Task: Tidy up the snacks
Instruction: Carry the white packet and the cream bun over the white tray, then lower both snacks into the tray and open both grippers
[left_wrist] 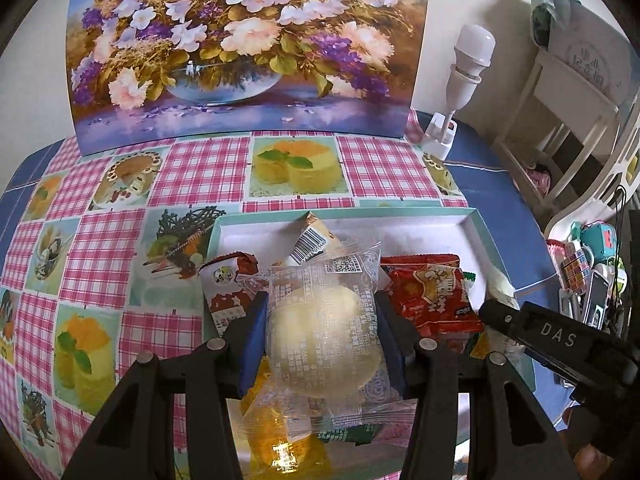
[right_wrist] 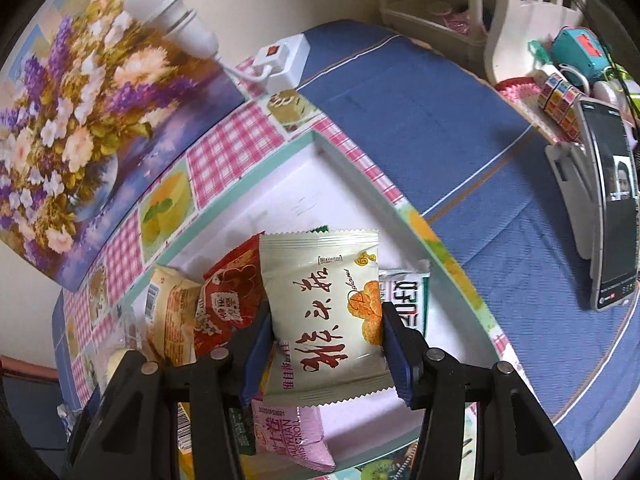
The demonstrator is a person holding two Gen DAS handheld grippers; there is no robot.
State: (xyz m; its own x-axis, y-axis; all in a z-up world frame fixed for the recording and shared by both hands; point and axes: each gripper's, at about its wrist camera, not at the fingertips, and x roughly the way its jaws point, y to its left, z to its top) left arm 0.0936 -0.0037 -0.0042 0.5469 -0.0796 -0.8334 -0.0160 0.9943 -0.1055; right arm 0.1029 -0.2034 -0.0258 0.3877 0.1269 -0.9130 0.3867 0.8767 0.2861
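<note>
A shallow white tray with a teal rim (left_wrist: 478, 232) (right_wrist: 316, 138) holds several snack packs. My left gripper (left_wrist: 320, 320) is shut on a clear-wrapped pale round bun (left_wrist: 316, 328), held over the tray. Around it lie a red snack bag (left_wrist: 432, 296), a brown-and-white pack (left_wrist: 224, 284), a barcode pack (left_wrist: 316, 236) and an orange jelly in clear wrap (left_wrist: 280, 440). My right gripper (right_wrist: 326, 340) is shut on a cream packet with red characters (right_wrist: 324, 312), above a pink packet (right_wrist: 288, 436), a red bag (right_wrist: 228, 300) and a green-and-white packet (right_wrist: 408, 296).
A floral painting (left_wrist: 248, 48) leans on the wall behind the checked tablecloth (left_wrist: 100, 248). A white lamp on a power strip (left_wrist: 464, 80) (right_wrist: 280, 60) stands at the back. A phone on a stand (right_wrist: 612, 208), a cube toy (right_wrist: 560, 100) and a white rack (left_wrist: 560, 112) are at the right.
</note>
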